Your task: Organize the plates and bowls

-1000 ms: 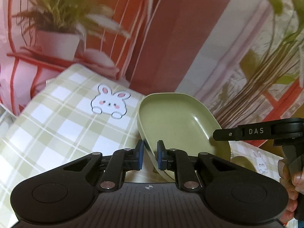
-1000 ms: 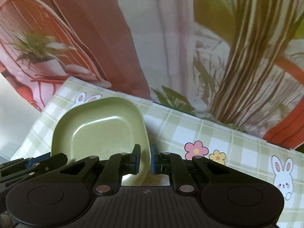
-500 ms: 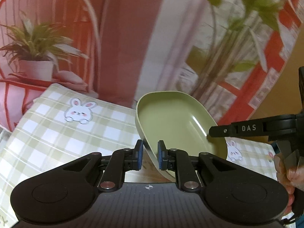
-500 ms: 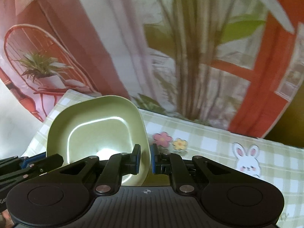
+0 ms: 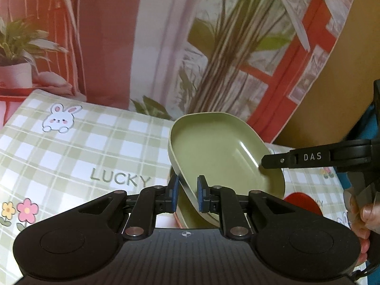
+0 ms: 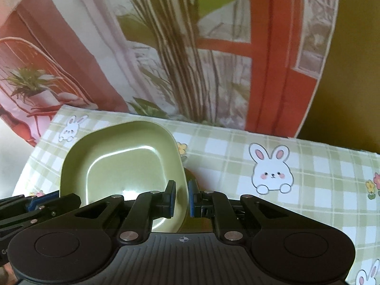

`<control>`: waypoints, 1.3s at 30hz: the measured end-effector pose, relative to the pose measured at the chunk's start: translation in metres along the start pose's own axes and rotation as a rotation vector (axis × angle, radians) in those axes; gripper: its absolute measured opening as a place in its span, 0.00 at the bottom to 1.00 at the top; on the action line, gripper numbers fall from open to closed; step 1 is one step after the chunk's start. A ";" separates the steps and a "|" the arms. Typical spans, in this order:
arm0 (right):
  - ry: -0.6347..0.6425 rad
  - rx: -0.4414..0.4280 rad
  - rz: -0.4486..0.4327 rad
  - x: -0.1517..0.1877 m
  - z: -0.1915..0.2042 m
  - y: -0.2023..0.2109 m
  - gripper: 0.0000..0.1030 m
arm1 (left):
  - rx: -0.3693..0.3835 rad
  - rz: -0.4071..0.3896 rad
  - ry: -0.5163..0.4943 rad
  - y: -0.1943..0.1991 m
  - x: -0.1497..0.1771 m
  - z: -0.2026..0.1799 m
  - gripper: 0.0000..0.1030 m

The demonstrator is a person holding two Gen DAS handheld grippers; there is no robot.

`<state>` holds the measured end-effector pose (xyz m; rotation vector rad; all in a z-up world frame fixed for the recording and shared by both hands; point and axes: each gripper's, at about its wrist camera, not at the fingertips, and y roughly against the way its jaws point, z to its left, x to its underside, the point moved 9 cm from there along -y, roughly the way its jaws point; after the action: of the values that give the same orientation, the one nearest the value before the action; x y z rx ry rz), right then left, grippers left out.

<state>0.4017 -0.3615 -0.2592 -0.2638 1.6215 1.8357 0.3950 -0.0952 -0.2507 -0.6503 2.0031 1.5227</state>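
A square pale green plate (image 5: 213, 147) is held in the air between both grippers, tilted. My left gripper (image 5: 187, 196) is shut on its near left rim. My right gripper (image 6: 181, 198) is shut on the plate's (image 6: 123, 163) right rim. The right gripper's finger also shows in the left wrist view (image 5: 308, 158) at the plate's far edge. The left gripper shows at the left edge of the right wrist view (image 6: 35, 204). A red dish (image 5: 300, 200) lies low on the table beyond the plate, mostly hidden.
A green checked tablecloth (image 6: 320, 166) with rabbits and flowers covers the table. A printed backdrop (image 5: 166, 35) with plants and a red window stands close behind it. A brown wall (image 6: 356, 71) is at the right.
Both grippers have carried the plate to the right along the table; the backdrop and cloth slid left in both views. The plate sits lower and closer to the table.
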 end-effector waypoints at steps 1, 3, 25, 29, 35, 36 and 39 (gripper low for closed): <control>-0.008 -0.003 0.003 0.001 -0.003 -0.001 0.10 | 0.002 0.006 0.000 -0.002 0.001 -0.002 0.17; -0.020 -0.009 0.009 0.003 -0.006 -0.004 0.10 | 0.006 0.017 0.003 -0.006 0.005 -0.002 0.17; 0.020 0.021 0.118 0.029 -0.007 -0.030 0.10 | 0.014 0.063 -0.009 -0.027 0.027 0.008 0.16; 0.026 0.027 0.123 0.030 -0.006 -0.031 0.10 | 0.010 0.065 -0.013 -0.025 0.027 0.007 0.16; 0.033 0.038 0.123 0.030 -0.005 -0.031 0.14 | -0.002 0.067 -0.035 -0.026 0.028 0.004 0.17; 0.036 0.043 0.123 0.030 -0.005 -0.031 0.14 | -0.001 0.073 -0.032 -0.027 0.028 0.003 0.18; 0.033 0.050 0.116 0.029 -0.005 -0.028 0.19 | 0.009 0.083 -0.023 -0.026 0.029 0.003 0.21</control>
<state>0.3948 -0.3557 -0.2988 -0.1826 1.7355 1.8822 0.3912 -0.1001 -0.2888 -0.5495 2.0410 1.5612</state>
